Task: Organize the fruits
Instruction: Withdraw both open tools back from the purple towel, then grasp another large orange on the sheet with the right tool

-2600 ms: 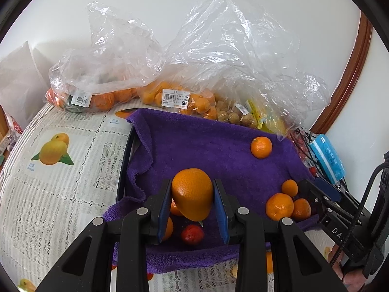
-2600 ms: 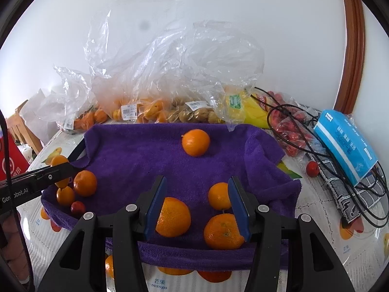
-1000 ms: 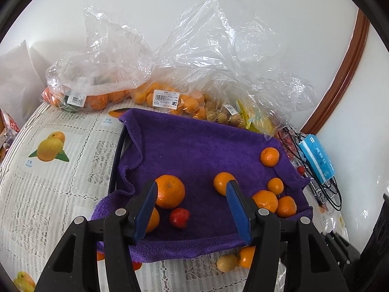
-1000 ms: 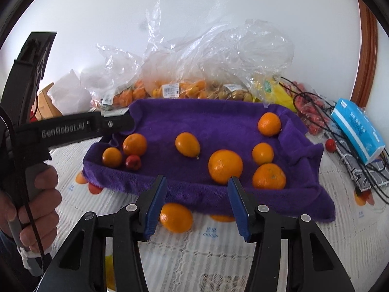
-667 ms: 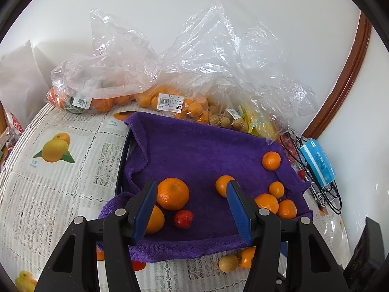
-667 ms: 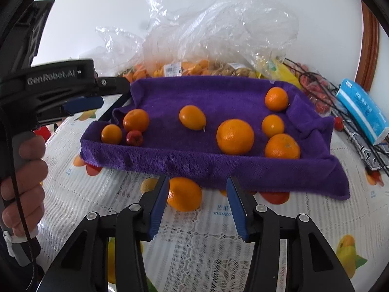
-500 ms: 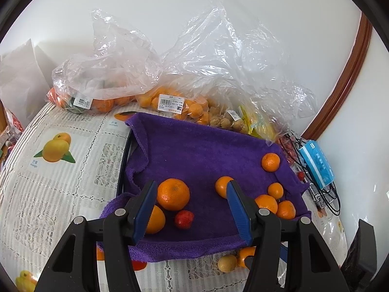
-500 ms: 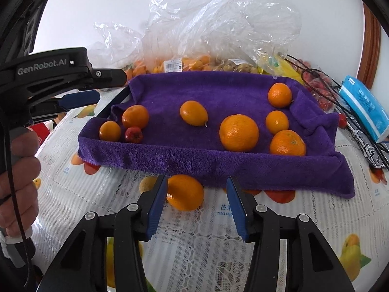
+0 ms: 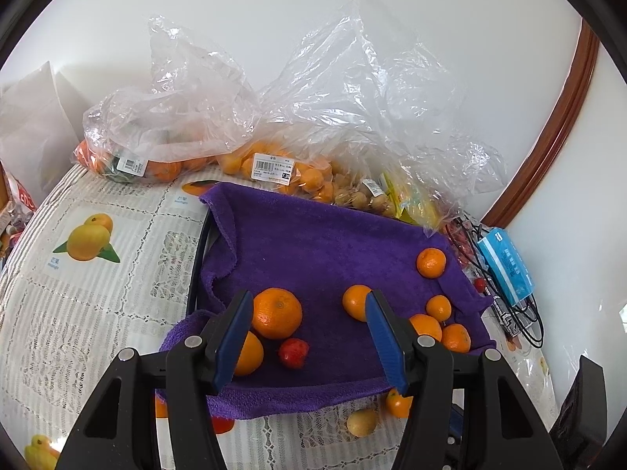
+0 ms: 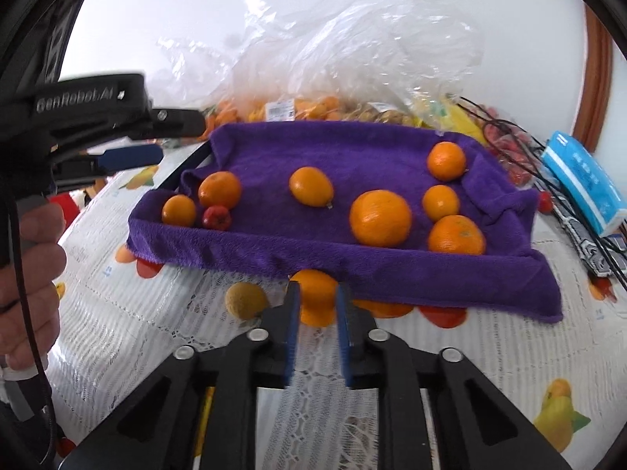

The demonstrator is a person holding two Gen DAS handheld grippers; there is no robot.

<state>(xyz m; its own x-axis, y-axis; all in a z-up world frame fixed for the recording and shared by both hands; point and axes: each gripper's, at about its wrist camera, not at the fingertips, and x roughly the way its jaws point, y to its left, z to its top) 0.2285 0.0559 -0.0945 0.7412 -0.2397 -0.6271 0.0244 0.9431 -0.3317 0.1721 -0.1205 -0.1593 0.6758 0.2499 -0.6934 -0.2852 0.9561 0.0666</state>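
Note:
A tray covered by a purple towel (image 10: 352,149) holds several oranges, such as a large one (image 10: 380,217), and a small red fruit (image 10: 216,217). My right gripper (image 10: 316,300) is shut on an orange (image 10: 316,293) that lies on the tablecloth just in front of the towel's front edge. A small yellowish fruit (image 10: 246,300) lies left of it. My left gripper (image 9: 307,313) is open and empty, held above the towel's near left part (image 9: 313,243), over a large orange (image 9: 276,312) and the red fruit (image 9: 294,352).
Clear plastic bags of oranges and other fruit (image 9: 274,164) line the wall behind the tray. A blue packet (image 10: 584,184) and black cables (image 10: 548,180) lie to the right. The table has a lace cloth printed with fruit (image 9: 86,235).
My right gripper has moved down and forward and closed its jaws around the orange on the tablecloth. My left gripper has let go of its orange onto the towel and opened.

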